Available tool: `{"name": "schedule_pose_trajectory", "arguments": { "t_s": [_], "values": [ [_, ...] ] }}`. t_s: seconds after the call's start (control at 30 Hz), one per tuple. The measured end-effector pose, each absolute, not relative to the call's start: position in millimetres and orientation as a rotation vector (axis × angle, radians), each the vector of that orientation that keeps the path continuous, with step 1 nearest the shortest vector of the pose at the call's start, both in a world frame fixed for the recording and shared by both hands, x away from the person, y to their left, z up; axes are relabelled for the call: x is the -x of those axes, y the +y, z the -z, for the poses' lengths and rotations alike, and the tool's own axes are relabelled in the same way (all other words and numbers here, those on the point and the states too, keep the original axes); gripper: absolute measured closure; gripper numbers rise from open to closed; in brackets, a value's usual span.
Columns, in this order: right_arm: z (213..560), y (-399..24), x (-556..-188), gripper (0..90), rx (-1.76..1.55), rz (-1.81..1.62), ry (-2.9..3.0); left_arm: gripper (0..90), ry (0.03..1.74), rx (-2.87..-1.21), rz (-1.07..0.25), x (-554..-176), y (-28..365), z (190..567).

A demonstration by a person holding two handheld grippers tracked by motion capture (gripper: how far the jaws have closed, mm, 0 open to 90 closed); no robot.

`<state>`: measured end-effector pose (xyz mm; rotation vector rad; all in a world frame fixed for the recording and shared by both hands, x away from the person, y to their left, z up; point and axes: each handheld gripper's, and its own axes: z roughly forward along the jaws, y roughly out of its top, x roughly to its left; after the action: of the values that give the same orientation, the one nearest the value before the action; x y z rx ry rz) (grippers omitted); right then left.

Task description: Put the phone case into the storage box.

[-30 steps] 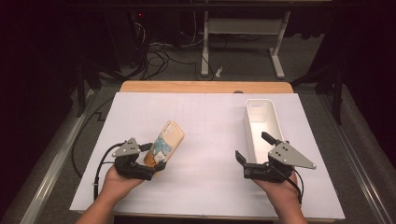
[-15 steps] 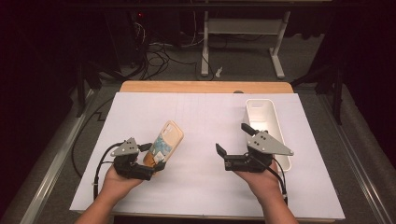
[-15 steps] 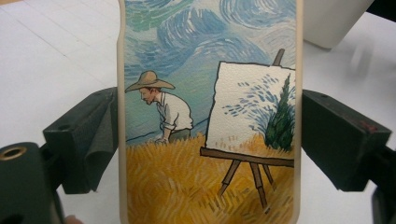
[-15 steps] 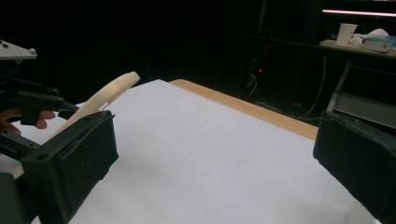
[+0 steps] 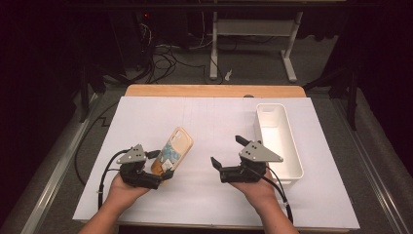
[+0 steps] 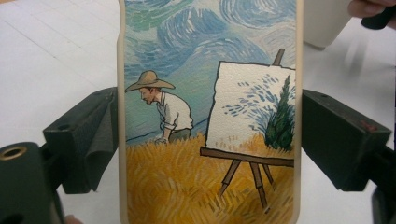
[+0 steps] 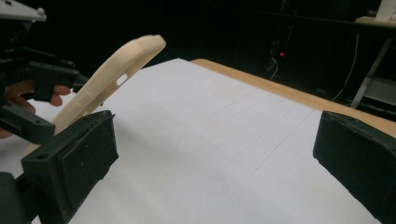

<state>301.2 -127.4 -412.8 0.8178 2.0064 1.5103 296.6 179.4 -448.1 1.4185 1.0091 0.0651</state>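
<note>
A cream phone case [image 5: 175, 148] printed with a painter in a wheat field is clamped across its width in my left gripper [image 5: 163, 168], at the front left of the table. Its far end tilts up off the paper. In the left gripper view the pads [image 6: 88, 135] press on both long edges of the phone case [image 6: 210, 112]. My right gripper [image 5: 227, 151] stands open and empty near the table's middle, jaws pointing left at the case. The right gripper view shows the phone case's plain side [image 7: 116, 70] beyond my own left finger [image 7: 70, 158].
A long white bin [image 5: 297, 161] lies at the right, just beside my right hand. White paper [image 5: 209, 117] covers the table, with a strip of wooden top [image 5: 214, 90] bare at the back. Cables and desk legs [image 5: 213, 44] stand on the floor beyond.
My right gripper has moved left, away from the bin and toward the phone case. The left gripper and the case have stayed put.
</note>
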Motion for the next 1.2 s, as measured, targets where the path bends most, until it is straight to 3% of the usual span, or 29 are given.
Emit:
{"name": "schedule_pose_trajectory", "arguments": {
  "t_s": [0.5,1.2],
  "values": [
    [444.9,-117.4,-308.7,0.3,-0.861,-1.444,2.095,12.2,0.982,-1.427,-0.014,-295.5,178.1,449.0],
    [447.8,-117.9,-306.0,0.3,-0.852,-1.47,2.109,12.2,0.752,-1.512,0.255,-273.1,168.8,442.8]
  ]
}}
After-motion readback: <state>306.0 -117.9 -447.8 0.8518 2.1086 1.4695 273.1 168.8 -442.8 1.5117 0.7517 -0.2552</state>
